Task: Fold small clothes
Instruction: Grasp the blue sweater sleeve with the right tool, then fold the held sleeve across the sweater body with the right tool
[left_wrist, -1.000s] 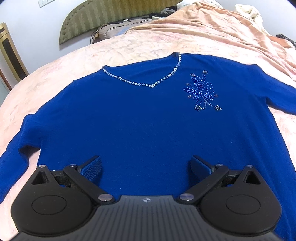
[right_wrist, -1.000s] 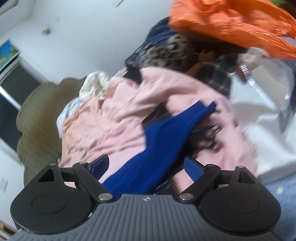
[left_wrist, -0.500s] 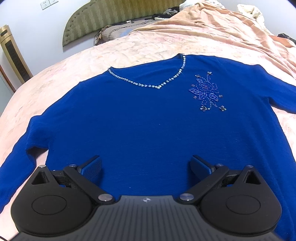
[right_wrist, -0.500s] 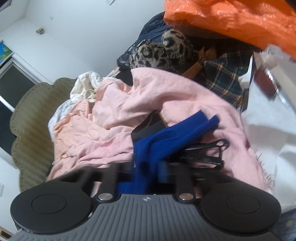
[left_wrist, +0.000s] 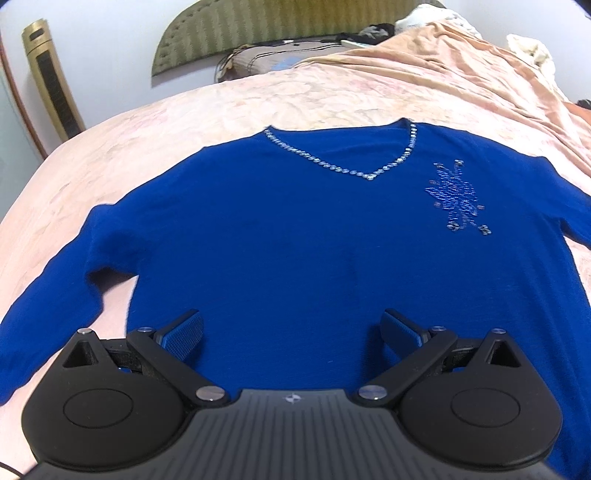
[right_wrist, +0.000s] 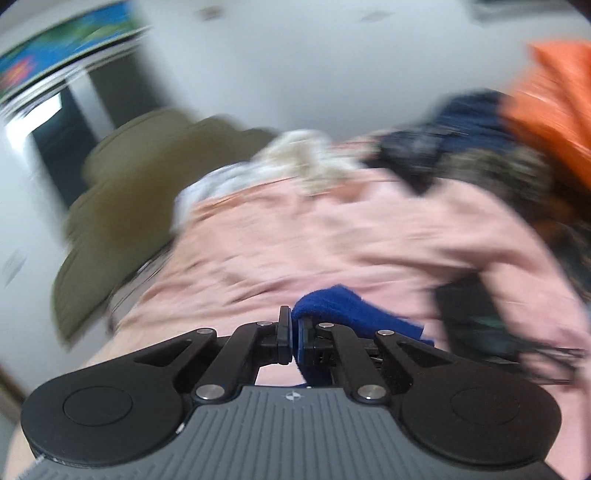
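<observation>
Pink bedspread (left_wrist: 258, 96) covers the bed, with an olive padded headboard (left_wrist: 266, 29) against the white wall and a gold tower unit (left_wrist: 51, 81) standing at the far left. Blue sweater (left_wrist: 295, 229) lies flat, front up, on the bedspread; its V-neck carries a rhinestone trim (left_wrist: 343, 166) and a beaded flower motif (left_wrist: 456, 195) sits on the chest to the right of the neckline. One sleeve (left_wrist: 48, 295) runs down and out to the lower left of the left wrist view; the opposite sleeve leaves frame at the right edge. Left claw (left_wrist: 293, 332) hovers over the lower body of the sweater, fingers spread wide apart, blue pads (left_wrist: 183, 334) visible, nothing between them; contact with the fabric cannot be determined. Right wrist view is heavily motion-blurred. Right claw (right_wrist: 293, 341) is closed, pads nearly meeting, pinching a fold of blue knit fabric (right_wrist: 354, 317) that bulges out beyond and to the right of the fingertips. Behind it: a rumpled pink blanket (right_wrist: 332, 251), a whitish cloth (right_wrist: 303, 158) above that, dark garments (right_wrist: 443, 147) and an orange item (right_wrist: 554, 103) at the upper right.
</observation>
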